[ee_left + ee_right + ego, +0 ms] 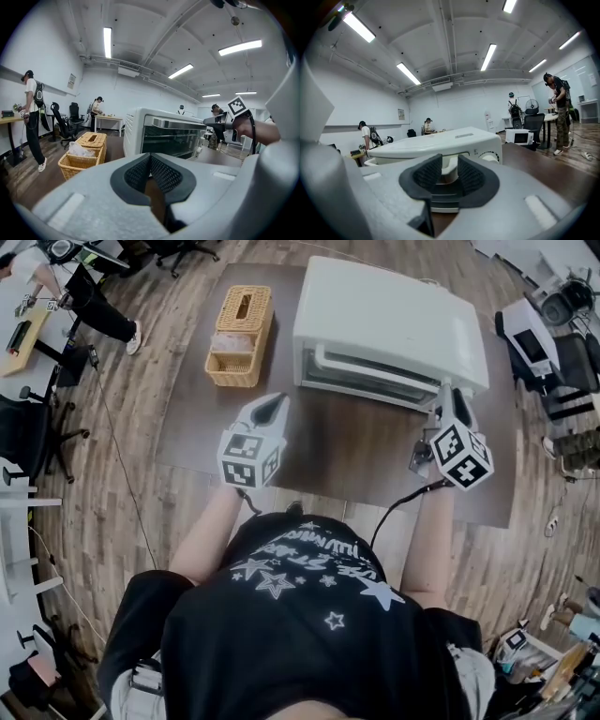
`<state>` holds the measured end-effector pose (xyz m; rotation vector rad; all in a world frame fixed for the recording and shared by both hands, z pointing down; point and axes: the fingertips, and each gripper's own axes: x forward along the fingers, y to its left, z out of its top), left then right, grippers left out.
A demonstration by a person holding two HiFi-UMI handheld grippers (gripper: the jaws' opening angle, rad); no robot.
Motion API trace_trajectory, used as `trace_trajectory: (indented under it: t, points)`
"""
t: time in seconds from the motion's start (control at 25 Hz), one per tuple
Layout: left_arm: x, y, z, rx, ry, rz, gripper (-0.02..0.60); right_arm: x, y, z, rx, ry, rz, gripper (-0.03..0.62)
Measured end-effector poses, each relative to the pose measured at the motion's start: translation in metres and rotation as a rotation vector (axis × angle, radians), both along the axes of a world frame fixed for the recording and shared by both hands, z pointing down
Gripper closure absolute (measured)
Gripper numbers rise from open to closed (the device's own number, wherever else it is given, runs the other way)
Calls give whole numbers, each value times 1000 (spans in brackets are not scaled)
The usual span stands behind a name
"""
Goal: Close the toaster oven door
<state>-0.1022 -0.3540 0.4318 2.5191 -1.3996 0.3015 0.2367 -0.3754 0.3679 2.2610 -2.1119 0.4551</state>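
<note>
A white toaster oven stands at the back of the brown table. Its glass door is upright against the front, with the metal handle along the top. My right gripper is at the right end of the oven's front. In the right gripper view the right gripper is open, with a white piece of the handle's end in the gap between the pads. My left gripper hovers over the table, left of the oven's front. The left gripper is shut and empty.
A wicker basket with a white wrapper in it sits left of the oven. Cables trail off the table's front edge. Desks, office chairs and several people stand around the room; a small microwave sits on a far desk.
</note>
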Motion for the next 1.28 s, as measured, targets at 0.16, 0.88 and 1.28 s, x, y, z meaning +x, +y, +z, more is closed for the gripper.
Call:
trace_trajectory:
  t: [0.16, 0.88, 1.28]
  points:
    - [-5, 15, -4, 3, -3, -23, 571, -8, 8, -3, 3, 7, -32, 482]
    - [19, 125, -15, 6, -18, -46, 571, -14, 132, 10, -21, -24, -150, 482]
    - [38, 194, -12, -10, -43, -38, 571, -9, 206, 22, -30, -40, -195, 537]
